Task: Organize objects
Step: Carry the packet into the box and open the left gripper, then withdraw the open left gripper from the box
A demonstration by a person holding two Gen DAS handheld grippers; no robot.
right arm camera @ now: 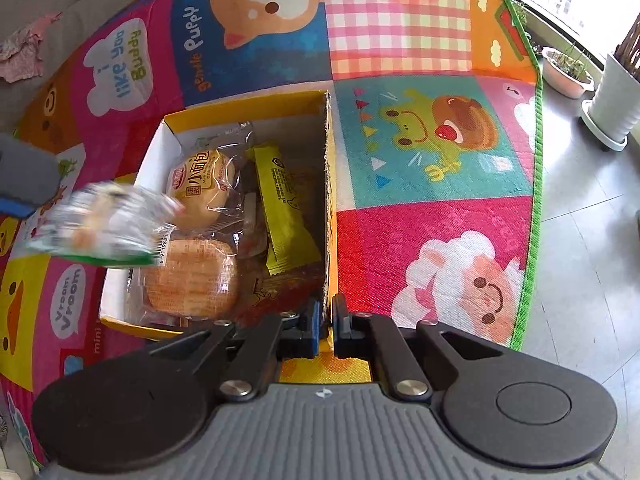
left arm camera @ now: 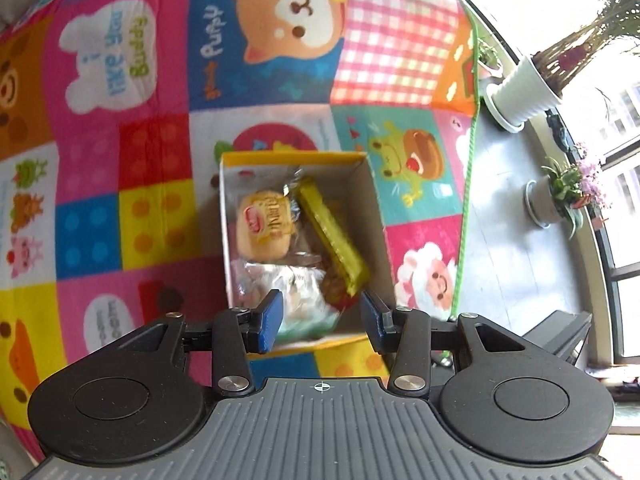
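Your right gripper (right arm camera: 327, 322) pinches the corrugated cardboard wall of the yellow box (right arm camera: 329, 184); your left gripper (left arm camera: 321, 318) gapes wide, empty, above it. A crinkly clear packet (right arm camera: 100, 224), blurred, seems to hang over the box, which holds wrapped round buns (right arm camera: 200, 188) and a yellow sachet (right arm camera: 284, 208) on the foam play mat (right arm camera: 400, 32).

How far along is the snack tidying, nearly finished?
Mostly, it seems. The box already holds a bun, a round cake and a yellow bar. The left gripper is open; a blurred clear packet hangs over the box. The right gripper pinches the box wall. No loose snacks show on the mat.
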